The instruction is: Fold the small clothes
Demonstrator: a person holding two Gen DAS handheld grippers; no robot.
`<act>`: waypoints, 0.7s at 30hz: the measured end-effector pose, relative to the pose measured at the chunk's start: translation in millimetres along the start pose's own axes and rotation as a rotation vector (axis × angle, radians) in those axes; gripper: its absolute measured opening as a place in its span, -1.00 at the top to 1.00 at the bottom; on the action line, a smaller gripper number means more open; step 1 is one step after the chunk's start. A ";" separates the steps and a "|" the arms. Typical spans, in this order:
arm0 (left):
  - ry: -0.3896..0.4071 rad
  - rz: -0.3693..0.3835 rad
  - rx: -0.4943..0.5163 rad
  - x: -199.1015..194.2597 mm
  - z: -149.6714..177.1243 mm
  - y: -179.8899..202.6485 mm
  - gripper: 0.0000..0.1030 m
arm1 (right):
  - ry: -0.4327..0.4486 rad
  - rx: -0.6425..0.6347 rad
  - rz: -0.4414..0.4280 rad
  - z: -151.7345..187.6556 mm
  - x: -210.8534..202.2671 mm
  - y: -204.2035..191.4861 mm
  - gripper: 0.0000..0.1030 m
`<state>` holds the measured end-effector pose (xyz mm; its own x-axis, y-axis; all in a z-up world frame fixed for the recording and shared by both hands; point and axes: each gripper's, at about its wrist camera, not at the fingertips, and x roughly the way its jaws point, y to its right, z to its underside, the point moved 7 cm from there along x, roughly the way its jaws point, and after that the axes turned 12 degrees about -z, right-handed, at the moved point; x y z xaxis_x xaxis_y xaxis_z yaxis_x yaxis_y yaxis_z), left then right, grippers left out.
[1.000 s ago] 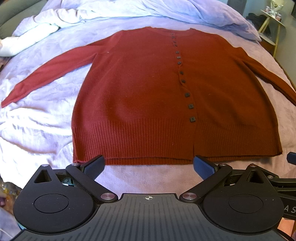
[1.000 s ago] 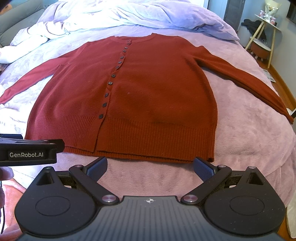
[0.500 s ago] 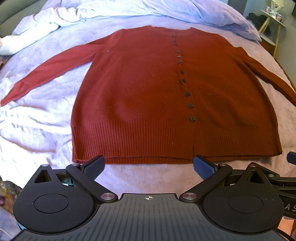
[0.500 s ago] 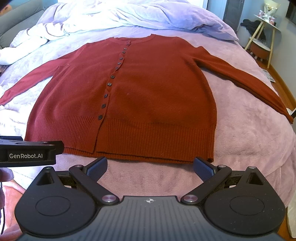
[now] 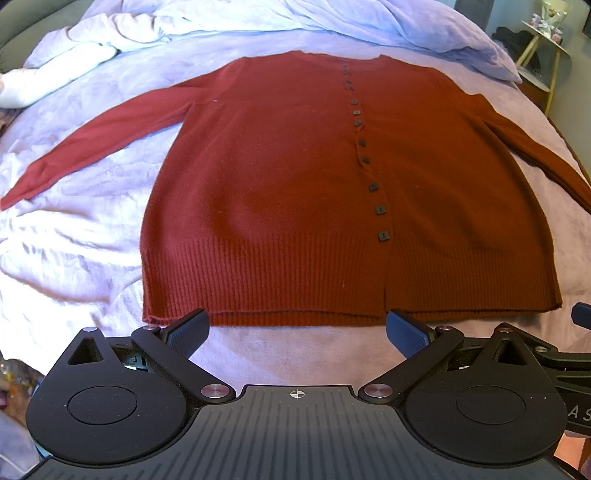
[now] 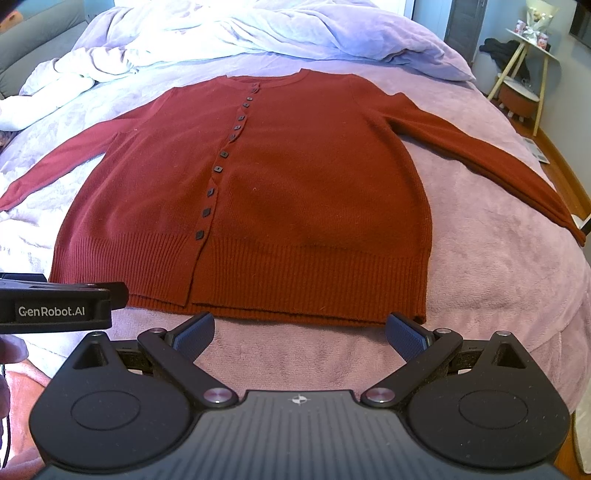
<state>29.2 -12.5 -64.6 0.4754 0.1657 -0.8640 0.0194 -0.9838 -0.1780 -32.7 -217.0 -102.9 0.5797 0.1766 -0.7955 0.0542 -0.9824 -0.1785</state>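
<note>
the left gripper (image 5: pixel 297 330) hangs over the near edge of the bed with its blue-padded fingers (image 5: pixel 188 332) spread wide and nothing between them. the right gripper (image 6: pixel 300 332) is released the same way, its blue pads (image 6: pixel 406 334) far apart above bare blanket, and the left tool's black body with white "genrobot.ai" lettering shows at the left edge of its view. both sets of fingertips sit just short of the ribbed hem (image 5: pixel 332 284) of the dark red cardigan (image 5: pixel 295 177), not touching it. the cardigan lies flat and face up on the lilac blanket (image 6: pixel 498 266), buttoned shut, with a row of small dark square buttons (image 5: pixel 380 210) running from above the hem to the round neckline at the far end. its left sleeve (image 5: pixel 92 144) stretches out and angles toward the near left side; its right sleeve (image 6: pixel 491 162) reaches out to the right edge of the bed. beyond the neckline lies a rumpled pale duvet (image 6: pixel 258 29). at far right, off the bed, stands a small side table (image 6: pixel 532 70) on light wooden legs.
</note>
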 end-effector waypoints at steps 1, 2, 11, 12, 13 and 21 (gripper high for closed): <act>0.000 0.000 0.000 0.2 -0.3 -0.2 -1.00 | 0.001 0.000 0.000 0.0 0.0 0.0 -0.92; -0.001 -0.001 0.000 0.2 -0.2 -0.3 -1.00 | 0.001 0.000 -0.001 -0.1 0.1 0.0 -0.92; -0.005 0.005 -0.005 -0.1 -0.9 -1.2 -1.00 | 0.007 0.001 0.003 -2.5 -1.3 -0.5 -0.92; -0.005 0.005 -0.007 -0.2 -1.0 -1.4 -1.00 | 0.007 0.001 0.003 -3.0 -0.8 -0.6 -0.92; -0.006 0.007 -0.008 0.3 -1.6 -2.2 -1.00 | 0.007 0.001 0.003 -2.9 -0.7 -0.6 -0.92; -0.013 0.013 -0.014 3.3 -5.1 -5.4 -1.00 | 0.014 -0.006 0.006 -5.2 0.3 -1.0 -0.92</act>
<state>35.2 -7.0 -64.1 0.4645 0.1538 -0.8721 0.0260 -0.9867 -0.1602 -28.4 -216.3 -99.9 0.5915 0.1696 -0.7883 0.0552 -0.9839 -0.1702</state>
